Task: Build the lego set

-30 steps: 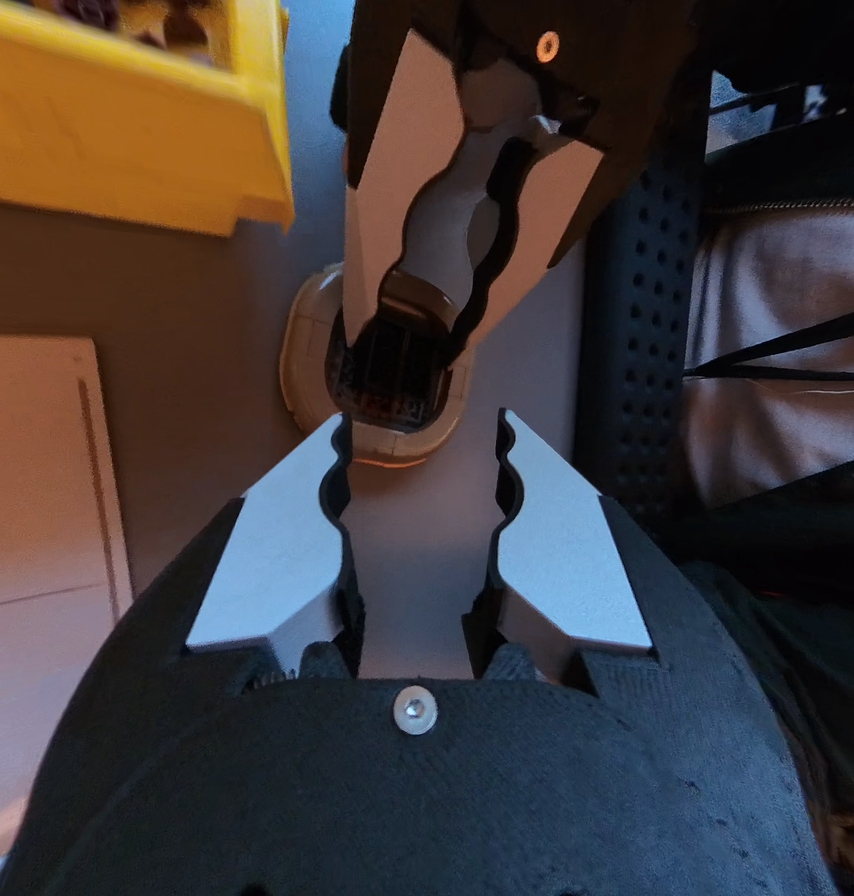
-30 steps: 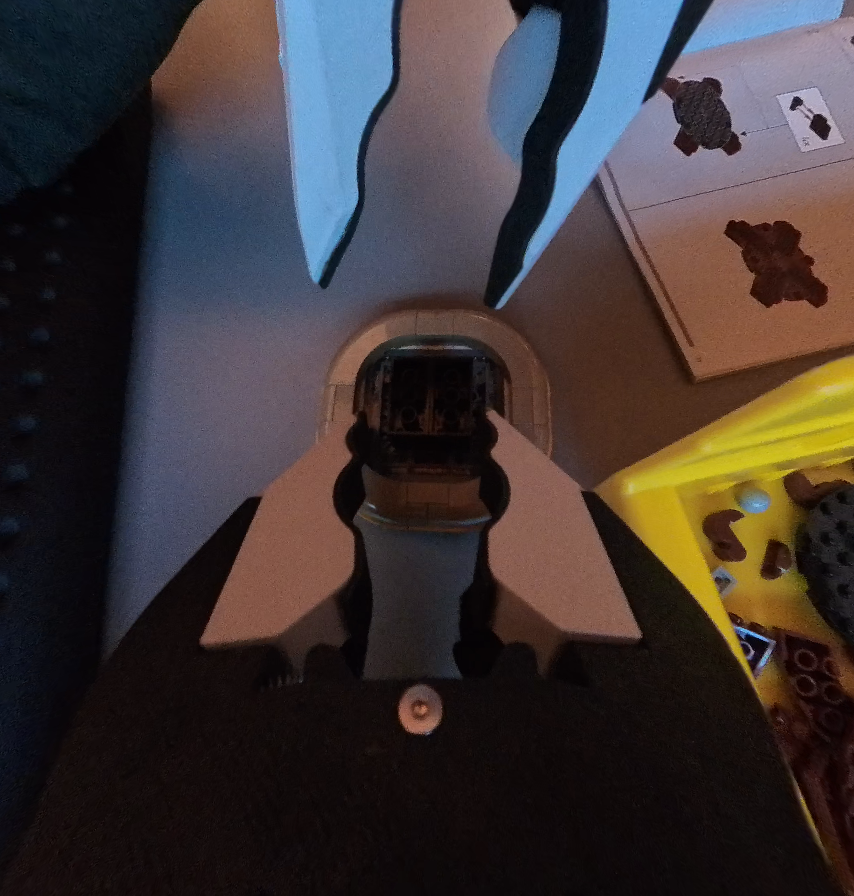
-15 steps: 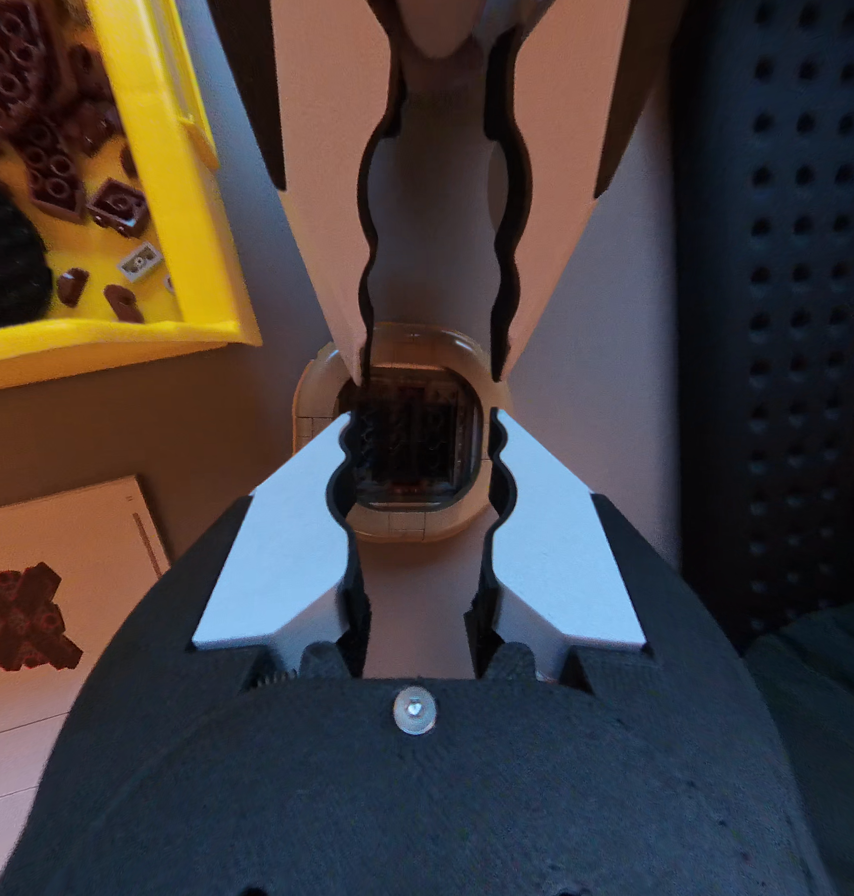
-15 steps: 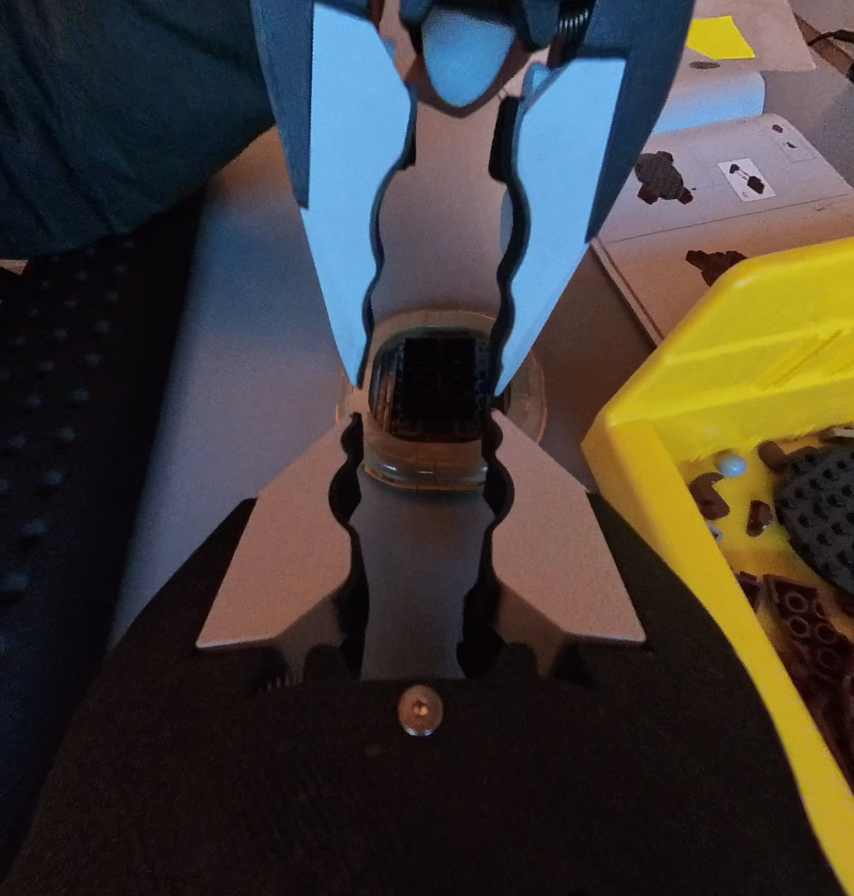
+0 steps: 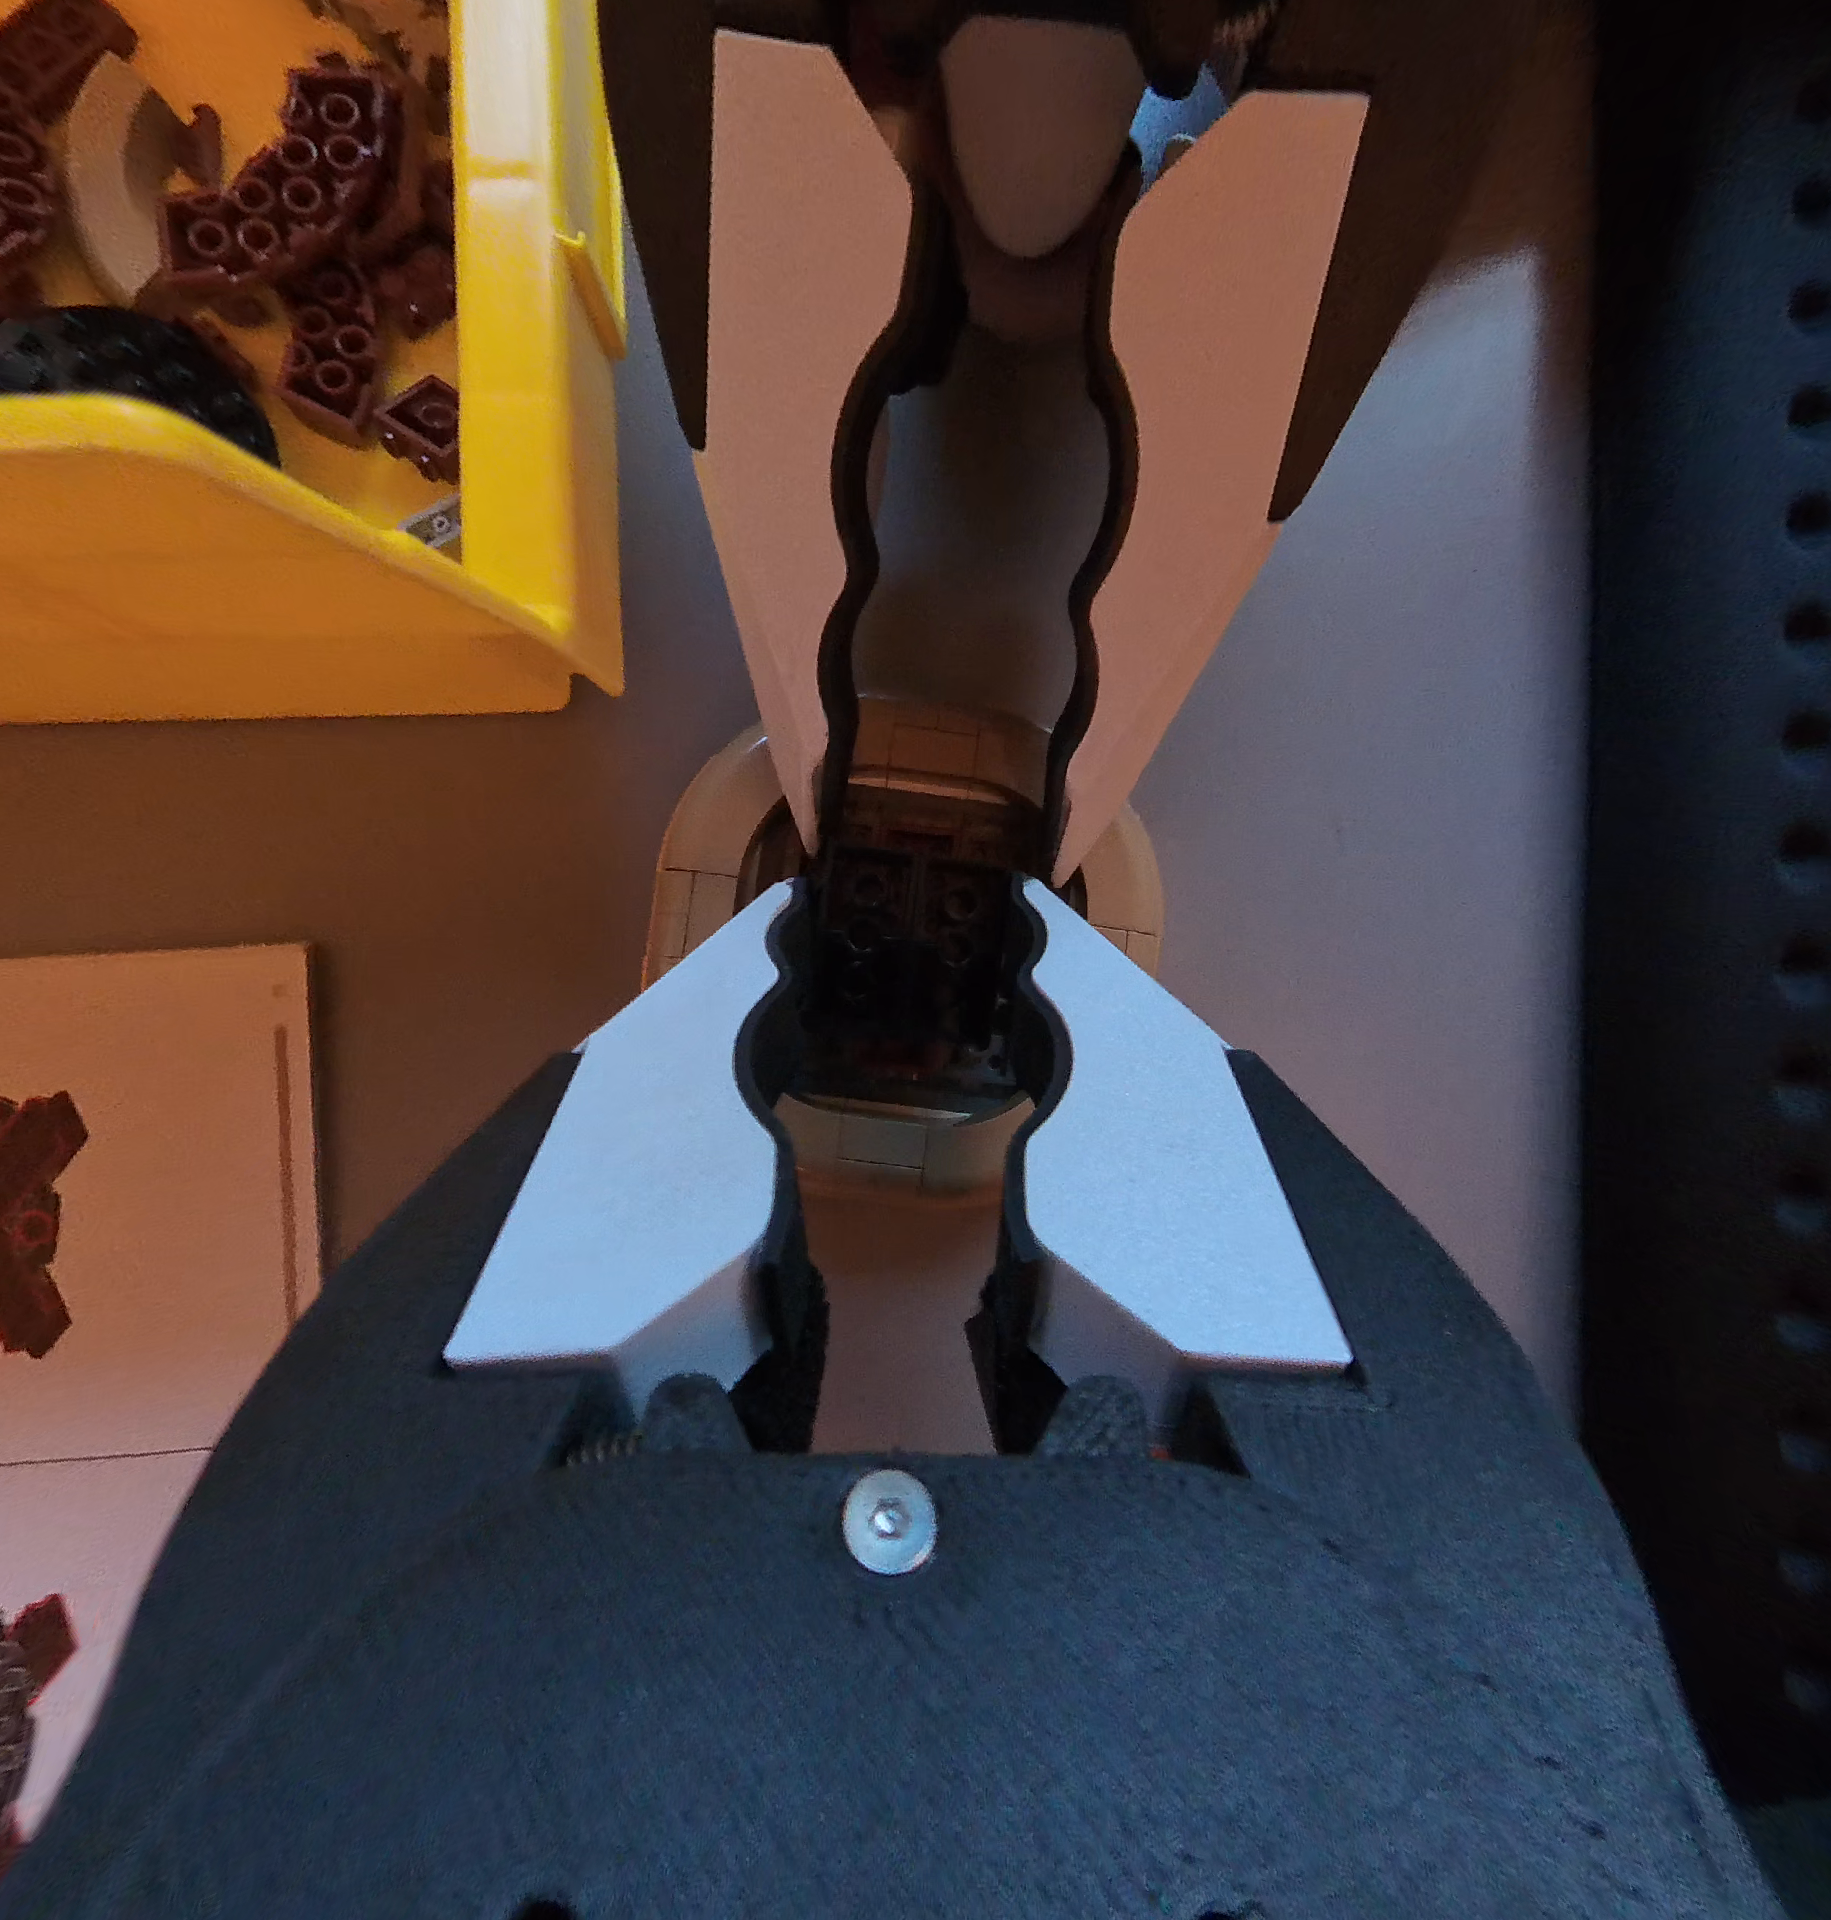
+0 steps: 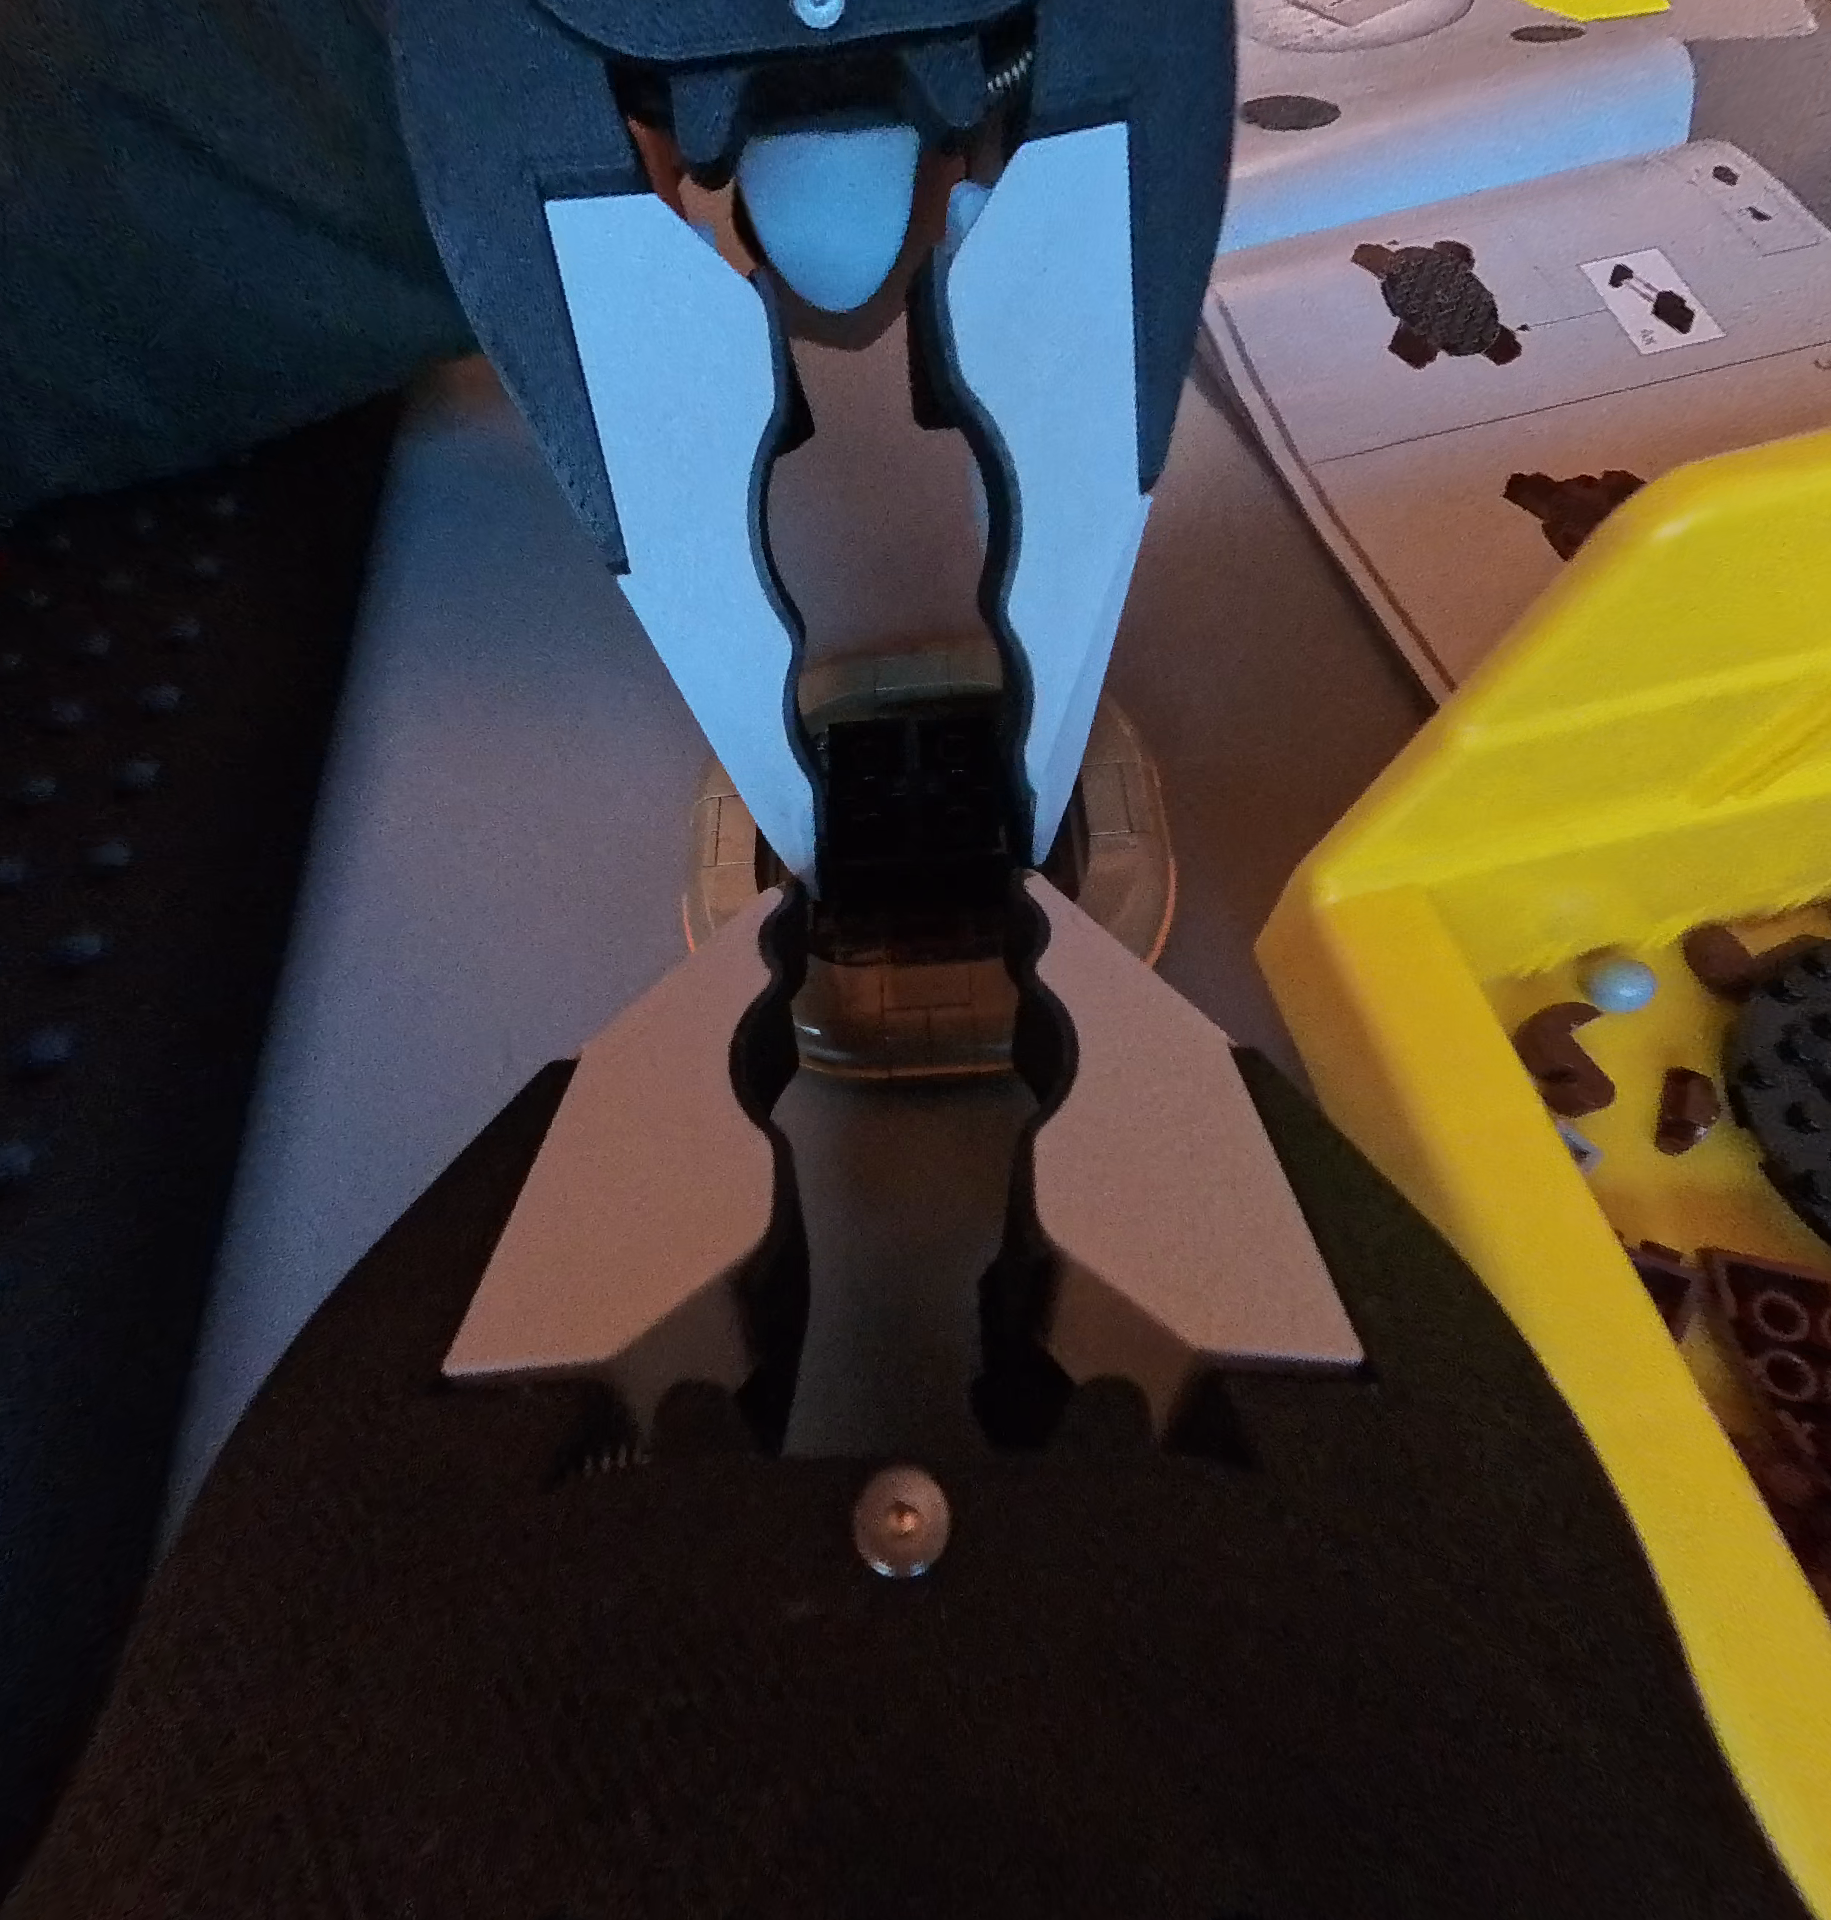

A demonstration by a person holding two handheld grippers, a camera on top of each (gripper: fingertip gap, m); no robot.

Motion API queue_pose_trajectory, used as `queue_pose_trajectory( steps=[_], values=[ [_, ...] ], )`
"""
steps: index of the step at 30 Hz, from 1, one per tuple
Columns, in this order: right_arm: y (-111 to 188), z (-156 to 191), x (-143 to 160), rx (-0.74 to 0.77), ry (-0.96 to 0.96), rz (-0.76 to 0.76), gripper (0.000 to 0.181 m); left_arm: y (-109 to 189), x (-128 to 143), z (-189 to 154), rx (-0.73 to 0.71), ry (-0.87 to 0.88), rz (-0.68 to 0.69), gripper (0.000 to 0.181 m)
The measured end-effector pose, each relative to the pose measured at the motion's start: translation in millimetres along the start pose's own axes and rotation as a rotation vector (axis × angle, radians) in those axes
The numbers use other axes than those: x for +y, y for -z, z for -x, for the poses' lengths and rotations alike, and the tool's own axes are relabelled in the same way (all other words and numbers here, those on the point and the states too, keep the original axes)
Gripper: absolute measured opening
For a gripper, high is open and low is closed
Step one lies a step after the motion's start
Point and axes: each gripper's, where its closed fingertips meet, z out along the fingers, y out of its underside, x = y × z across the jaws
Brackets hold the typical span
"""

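A tan rounded lego base lies on the grey table with a dark core in its middle. A black studded brick block sits over that core. My left gripper is closed on the sides of the black block. My right gripper faces it from the other side, tips nearly touching the left's, closed around the lower dark core of the model. The black block shows between the left gripper's tips in the right wrist view. The right gripper comes in from the top of the left wrist view.
A yellow bin of brown and black lego pieces stands close beside the model; it also shows in the right wrist view. An open instruction booklet lies by the bin. A black perforated mat borders the table. Both grippers' tips are close together, under 4 cm apart.
The left gripper has moved forward over the model and narrowed onto the black block. Both grippers have lined up tip to tip; the right has stayed at the model.
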Motion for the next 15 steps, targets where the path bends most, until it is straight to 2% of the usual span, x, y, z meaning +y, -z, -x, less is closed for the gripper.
queue_pose_trajectory(
  steps=[15],
  values=[
    [-0.4,1.6,0.5,-0.017,0.020,0.003,0.037,1.4,0.2,-1.7,0.070,0.077,-0.037,0.035]
  ],
)
